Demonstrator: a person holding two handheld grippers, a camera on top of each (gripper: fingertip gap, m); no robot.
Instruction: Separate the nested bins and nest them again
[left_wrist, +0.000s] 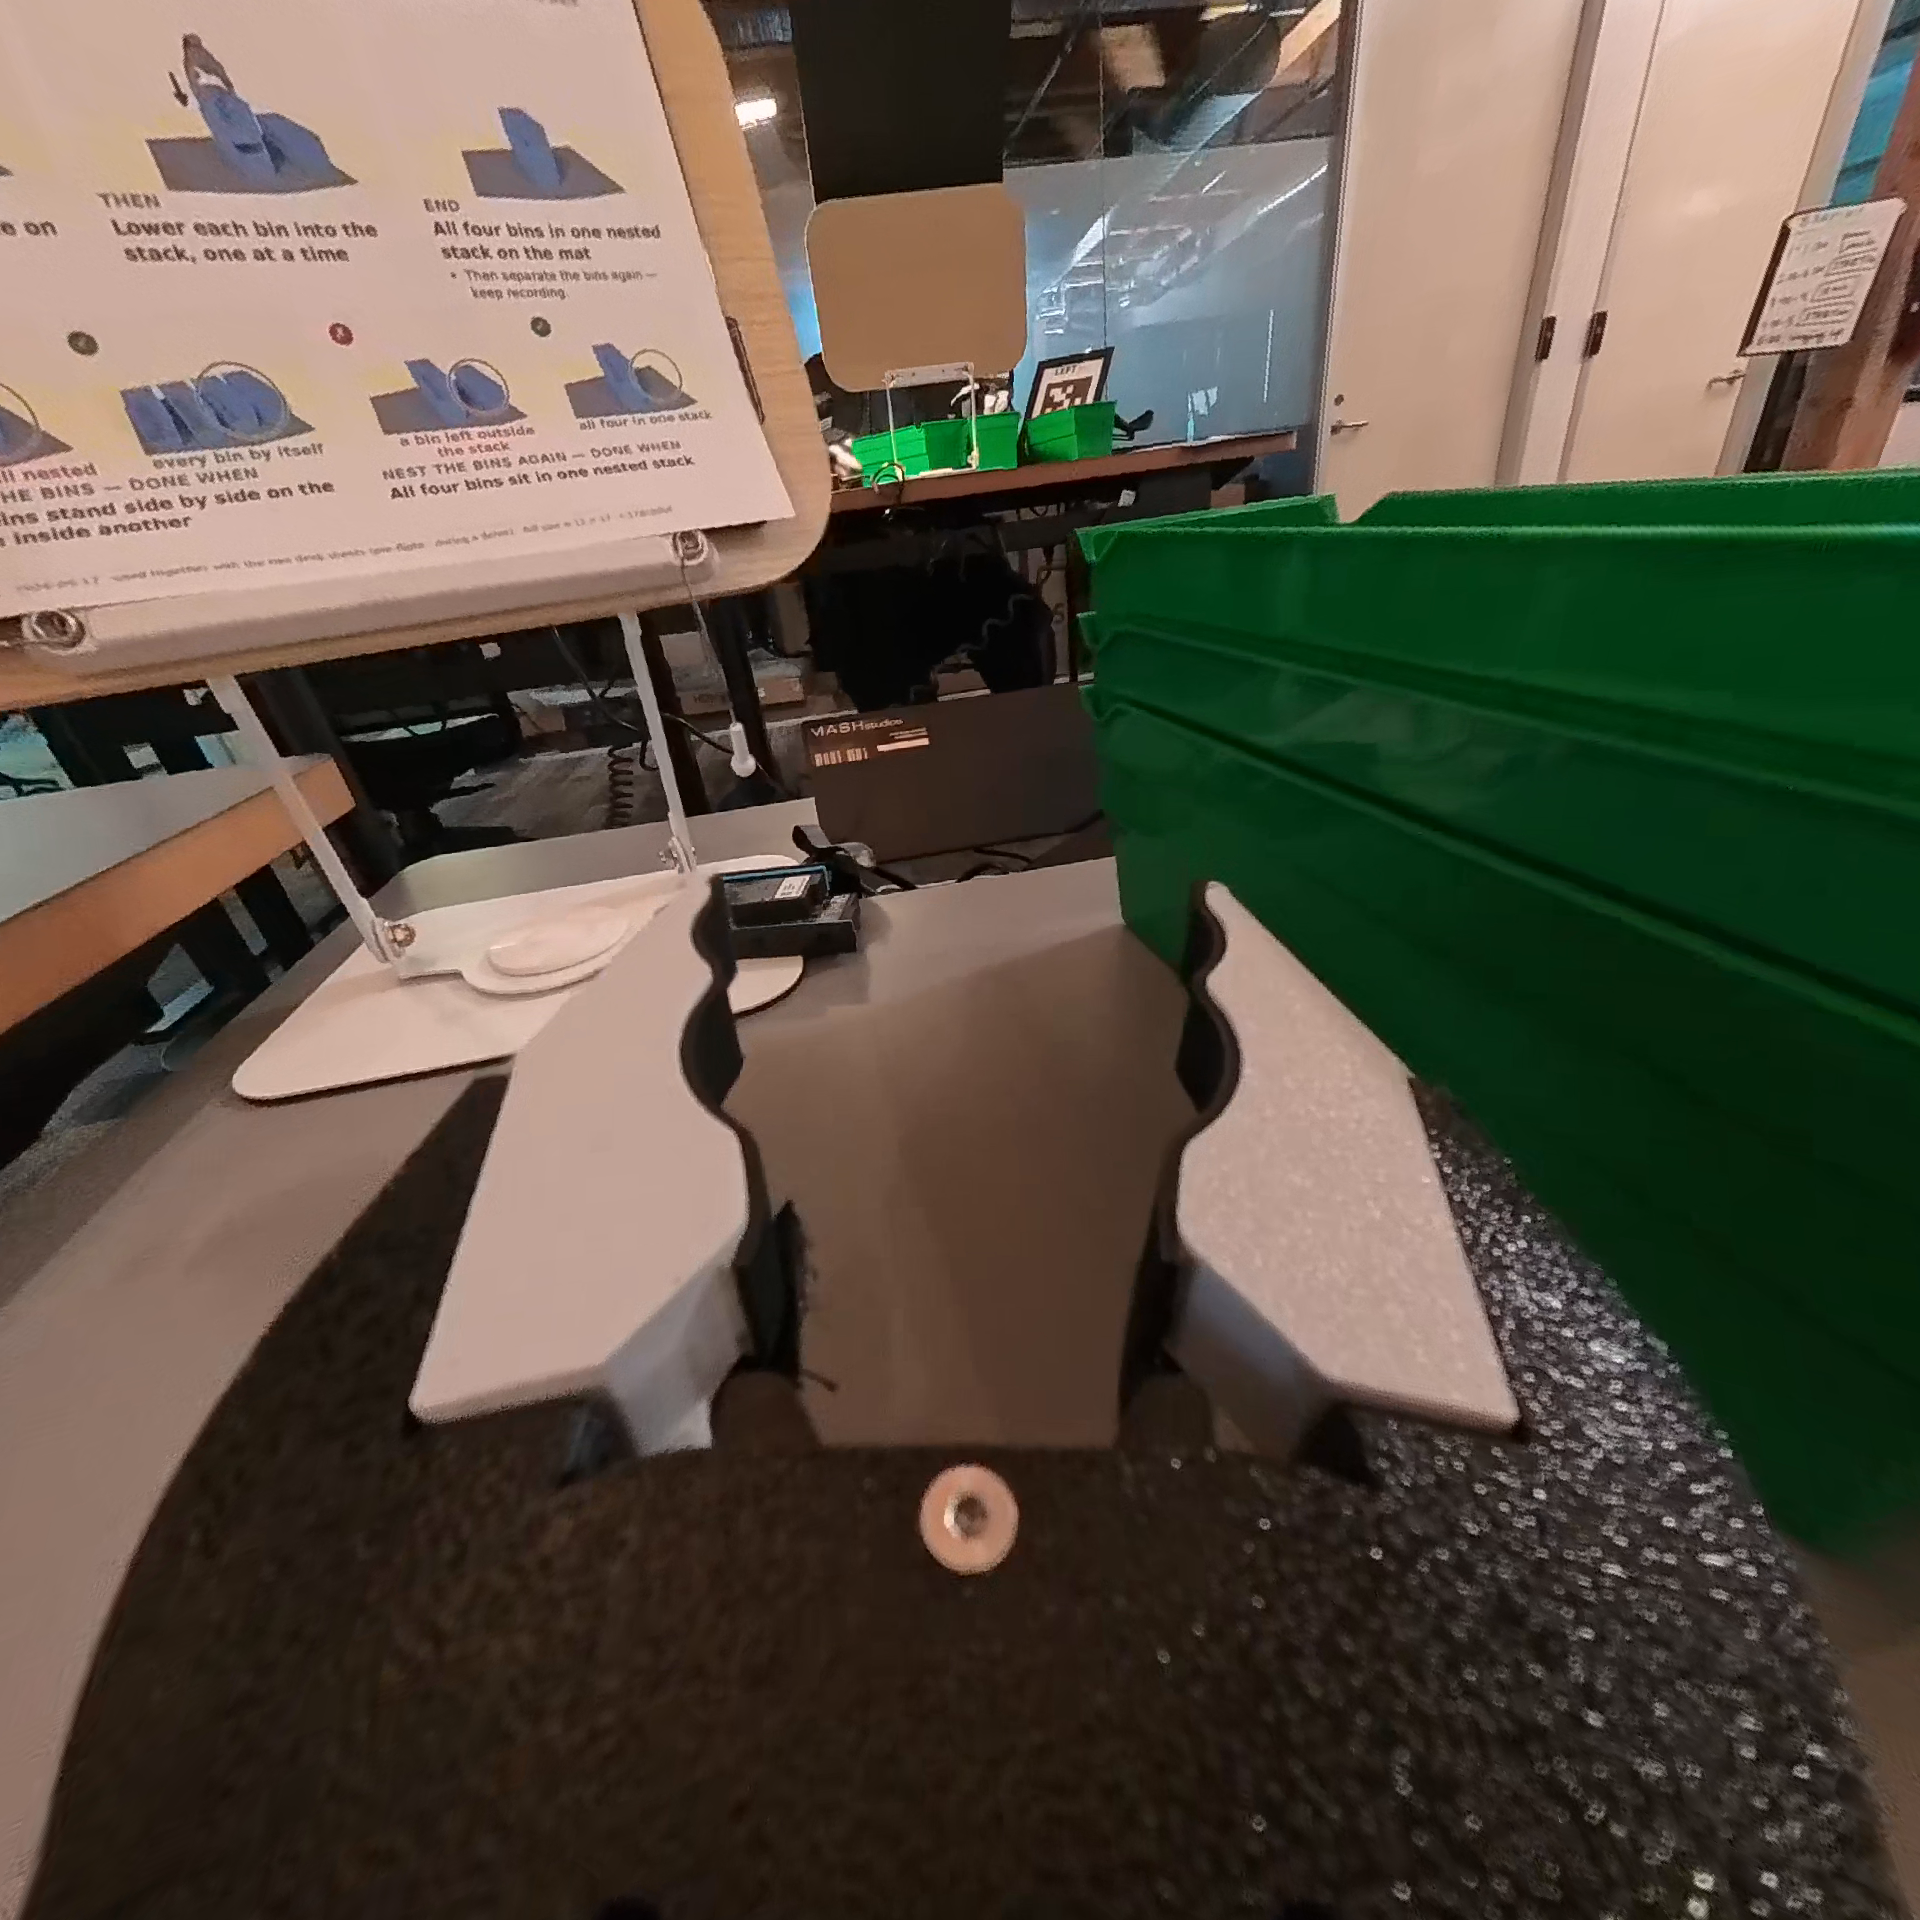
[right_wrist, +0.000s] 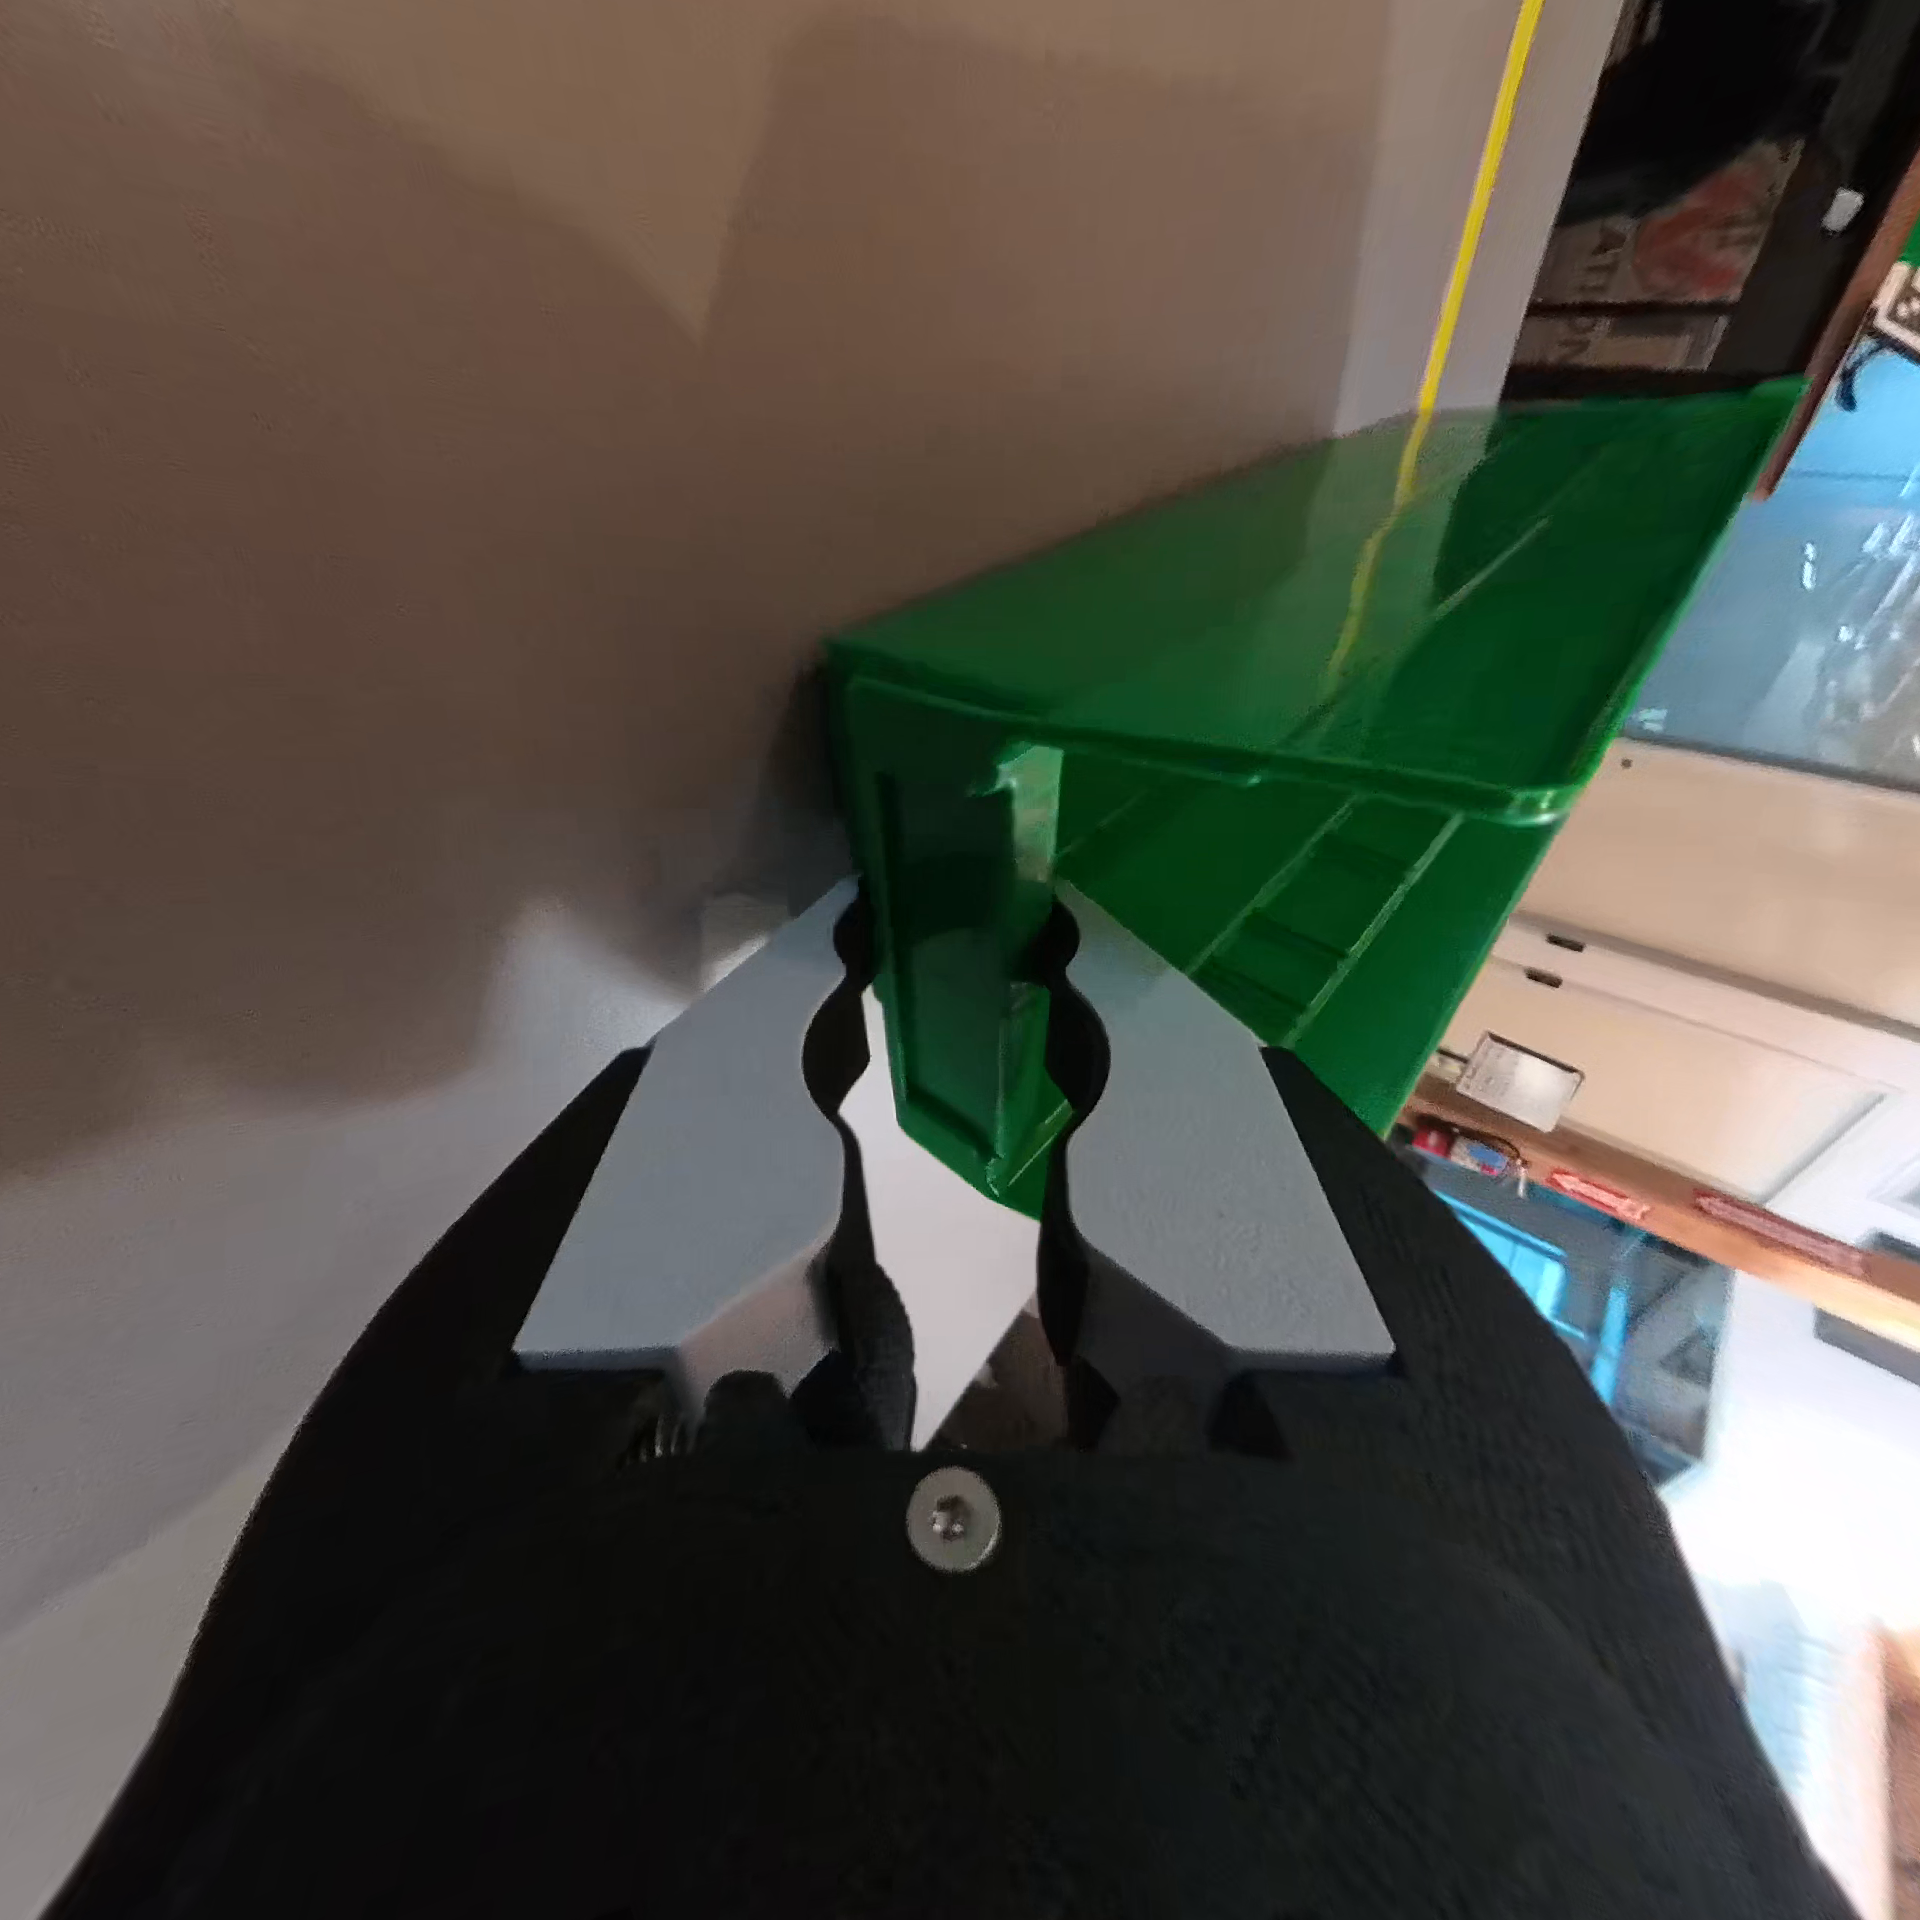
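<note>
A stack of nested green bins (left_wrist: 1538, 831) stands on the grey bench (left_wrist: 956, 935), just right of the left tool (left_wrist: 961, 997), whose fingers are spread apart and empty. The right tool (right_wrist: 961, 1023) is clamped on a single green bin's (right_wrist: 1299, 748) end wall.

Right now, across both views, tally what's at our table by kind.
Bin stack: 1
Bin in right jaws: 1
Board stand: 1
Black device: 1
Total: 4
</note>
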